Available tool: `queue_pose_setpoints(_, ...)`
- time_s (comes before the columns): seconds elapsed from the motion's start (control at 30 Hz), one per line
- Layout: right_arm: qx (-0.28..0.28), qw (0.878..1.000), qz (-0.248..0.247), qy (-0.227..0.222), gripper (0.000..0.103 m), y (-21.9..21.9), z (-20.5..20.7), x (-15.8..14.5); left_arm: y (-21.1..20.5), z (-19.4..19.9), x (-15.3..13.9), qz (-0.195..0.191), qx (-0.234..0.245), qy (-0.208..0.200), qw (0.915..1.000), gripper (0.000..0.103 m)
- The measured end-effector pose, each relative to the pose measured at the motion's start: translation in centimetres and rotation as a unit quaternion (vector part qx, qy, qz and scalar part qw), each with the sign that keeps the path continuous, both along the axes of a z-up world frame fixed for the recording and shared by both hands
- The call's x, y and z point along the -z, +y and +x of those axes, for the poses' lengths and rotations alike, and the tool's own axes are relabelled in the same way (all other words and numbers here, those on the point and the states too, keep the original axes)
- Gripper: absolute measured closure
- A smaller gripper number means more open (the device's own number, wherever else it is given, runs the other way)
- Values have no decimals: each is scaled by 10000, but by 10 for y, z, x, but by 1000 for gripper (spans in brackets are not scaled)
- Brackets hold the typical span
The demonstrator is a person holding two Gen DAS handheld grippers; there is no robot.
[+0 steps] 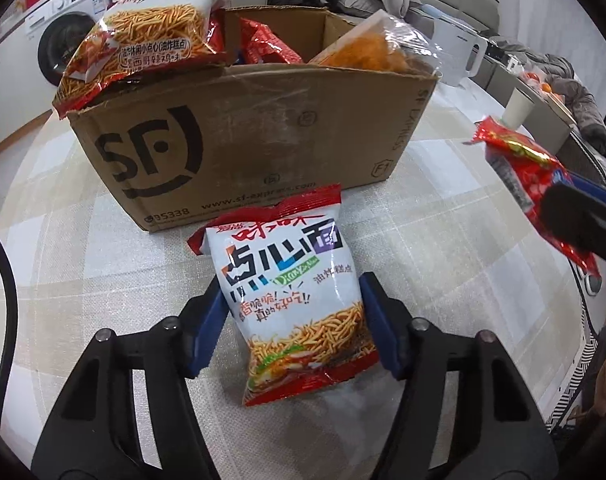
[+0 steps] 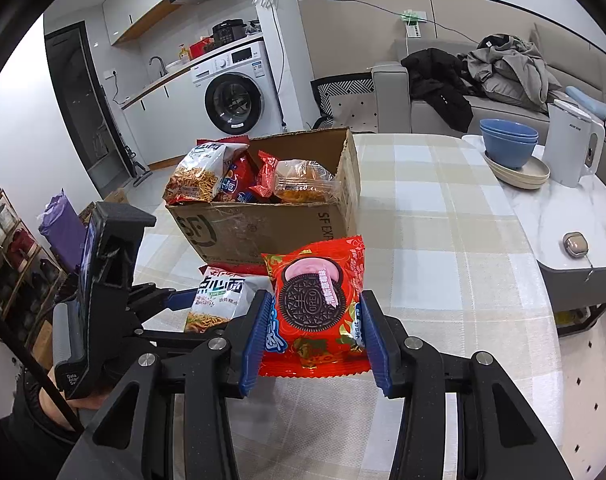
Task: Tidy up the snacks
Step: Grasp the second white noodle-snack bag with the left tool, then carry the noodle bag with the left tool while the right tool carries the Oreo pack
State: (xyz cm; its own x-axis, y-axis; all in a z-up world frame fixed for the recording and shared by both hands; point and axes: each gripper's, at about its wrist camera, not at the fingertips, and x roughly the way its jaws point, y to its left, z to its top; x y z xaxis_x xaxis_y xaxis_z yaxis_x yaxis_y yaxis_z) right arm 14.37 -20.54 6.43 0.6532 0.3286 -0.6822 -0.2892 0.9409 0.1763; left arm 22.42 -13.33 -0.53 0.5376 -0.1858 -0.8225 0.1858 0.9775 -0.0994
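An SF cardboard box (image 1: 239,140) stands on the table and holds several snack bags; it also shows in the right wrist view (image 2: 263,224). My left gripper (image 1: 293,320) is shut on a white noodle snack bag (image 1: 291,280), just in front of the box; the bag also shows in the right wrist view (image 2: 219,296). My right gripper (image 2: 315,328) is shut on a red Oreo pack (image 2: 319,300) and holds it above the table, right of the noodle bag. The Oreo pack shows at the right edge of the left wrist view (image 1: 535,184).
A checked tablecloth (image 2: 443,220) covers the table. Blue bowls on plates (image 2: 511,148) and a white kettle (image 2: 571,148) stand at the back right. A paper cup (image 1: 519,104) is beyond the table. A sofa with clothes and a washing machine lie behind.
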Motion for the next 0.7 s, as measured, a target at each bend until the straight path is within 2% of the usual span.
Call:
queue_pose_setpoints(0.13,-15,10000,9,-22,58,2,0,0,2,-9,-9,-61,125,-122,9998,48)
queue_pose_setpoints(0.33,-28,10000,38,-37,58,3,1,1,6,-20,-27,-137,196,-295,9993,49)
queue_pose_setpoints(0.4,-29,10000,38,-52,58,3,1,1,22,-34,-27,-184,209,-357,9990,49)
queue_pose_setpoints(0.53,-51,9999,67,-64,58,4,1,1,28,-44,-36,-309,229,-457,9982,49)
queue_pose_setpoints(0.7,-158,9997,113,-162,58,9,-3,-3,44,-55,-57,-454,150,-651,9967,50)
